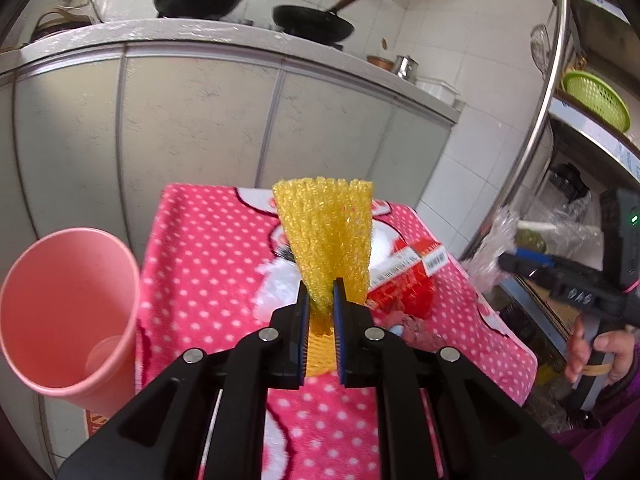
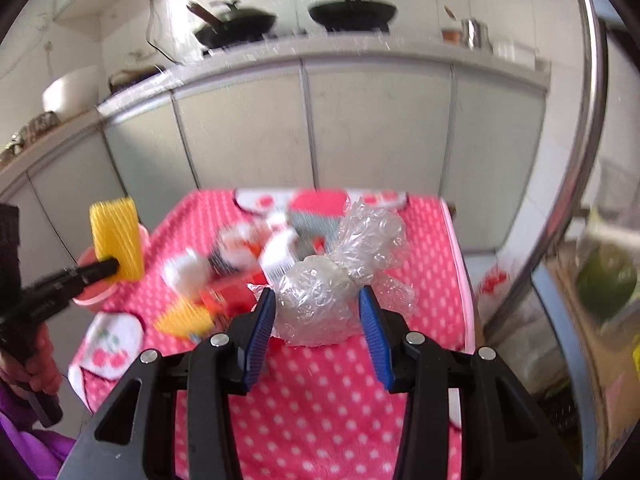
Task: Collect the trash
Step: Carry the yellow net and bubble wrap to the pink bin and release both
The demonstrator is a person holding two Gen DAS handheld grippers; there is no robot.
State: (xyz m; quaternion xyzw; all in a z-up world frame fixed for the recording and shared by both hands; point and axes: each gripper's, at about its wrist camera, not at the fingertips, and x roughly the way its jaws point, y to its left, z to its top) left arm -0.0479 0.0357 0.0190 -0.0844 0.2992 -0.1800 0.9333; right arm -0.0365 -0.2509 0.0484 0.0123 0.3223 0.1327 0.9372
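Note:
My left gripper (image 1: 320, 294) is shut on a yellow foam net sleeve (image 1: 325, 232) and holds it above the pink polka-dot cloth (image 1: 208, 264). The sleeve also shows in the right wrist view (image 2: 116, 240), held next to the pink bin. A pink plastic bin (image 1: 64, 312) stands open at the cloth's left edge. My right gripper (image 2: 318, 300) is shut on a crumpled wad of clear bubble wrap (image 2: 320, 300) above the cloth (image 2: 340, 392). It also appears at the right in the left wrist view (image 1: 504, 260). A red wrapper (image 1: 400, 280) and other blurred trash (image 2: 224, 264) lie on the cloth.
Grey kitchen cabinets (image 1: 192, 120) stand behind the cloth, with black woks (image 1: 312, 20) on the counter. A steel rack post (image 1: 540, 92) and shelves with a green basket (image 1: 596, 98) are at the right. A second yellow foam piece (image 2: 184, 320) lies on the cloth.

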